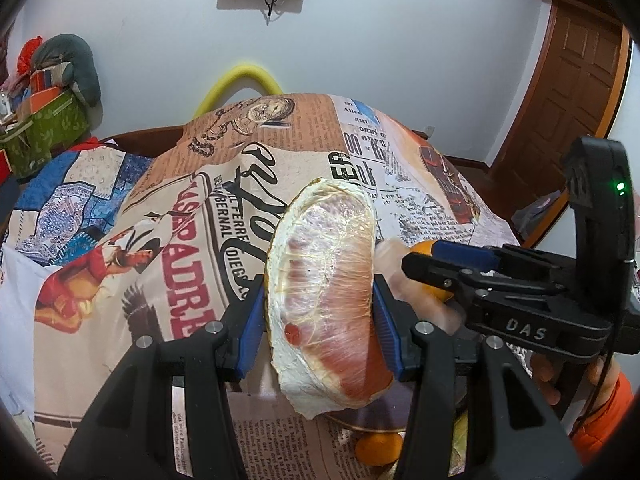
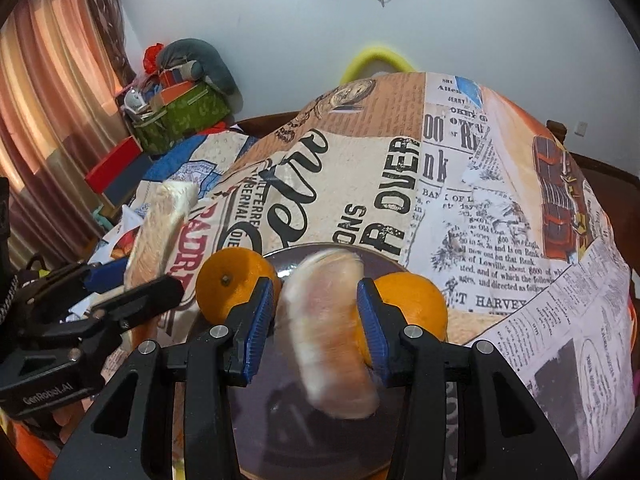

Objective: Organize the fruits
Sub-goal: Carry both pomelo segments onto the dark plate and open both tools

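Pomelo wedges fill both claws: the left claw (image 1: pixel 318 312) is clamped on a plastic-wrapped pink wedge (image 1: pixel 324 292), and the right claw (image 2: pixel 316 328) grips a paler wedge (image 2: pixel 332 332) over a dark plate (image 2: pixel 288 408). Two oranges (image 2: pixel 236 284) on that plate crowd the right claw's fingers on either side. A newspaper-print cloth (image 2: pixel 400 184) covers the counter, with a green box (image 2: pixel 184 116) far back.

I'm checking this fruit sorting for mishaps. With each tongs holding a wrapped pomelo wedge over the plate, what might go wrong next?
The right wedge could knock the oranges off the plate. The left wedge, heavy and film-wrapped, may slip from the left tongs.
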Demonstrator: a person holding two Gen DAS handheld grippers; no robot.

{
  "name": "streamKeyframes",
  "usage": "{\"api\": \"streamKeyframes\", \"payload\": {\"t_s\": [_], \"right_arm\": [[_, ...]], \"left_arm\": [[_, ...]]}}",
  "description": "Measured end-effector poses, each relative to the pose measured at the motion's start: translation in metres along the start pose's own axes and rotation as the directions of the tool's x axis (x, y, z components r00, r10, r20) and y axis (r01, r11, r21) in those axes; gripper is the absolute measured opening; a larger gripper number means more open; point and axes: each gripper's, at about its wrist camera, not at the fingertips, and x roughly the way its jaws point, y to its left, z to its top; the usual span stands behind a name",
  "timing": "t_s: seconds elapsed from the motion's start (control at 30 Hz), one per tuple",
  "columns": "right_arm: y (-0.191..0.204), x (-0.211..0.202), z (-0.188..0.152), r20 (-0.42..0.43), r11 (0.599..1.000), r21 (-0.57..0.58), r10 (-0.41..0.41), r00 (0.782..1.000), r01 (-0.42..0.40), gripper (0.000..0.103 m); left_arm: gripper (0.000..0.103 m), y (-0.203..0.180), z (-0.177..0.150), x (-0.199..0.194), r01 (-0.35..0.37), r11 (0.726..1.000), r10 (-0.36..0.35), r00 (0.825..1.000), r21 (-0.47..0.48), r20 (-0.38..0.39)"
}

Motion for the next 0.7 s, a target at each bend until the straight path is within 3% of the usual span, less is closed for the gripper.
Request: {"api": "streamKeyframes", "payload": {"t_s": [0.3, 0.7], "right_arm": [[-0.015, -0.03, -0.013, 0.022, 1.0, 0.003, -0.016, 1.0, 0.016, 0.04], [-0.041, -0.059, -0.038, 0.038, 0.999, 0.009, -0.05, 0.998, 0.05, 0.041]], "left_arm": [[0.05, -0.022, 0.001, 0.014, 0.04, 0.999, -0.039, 0.998, 0.025, -0.038], [0.052, -0.045, 0.005, 0.038, 0.03, 0.998, -0.024, 0.996, 0.058, -0.09]]}}
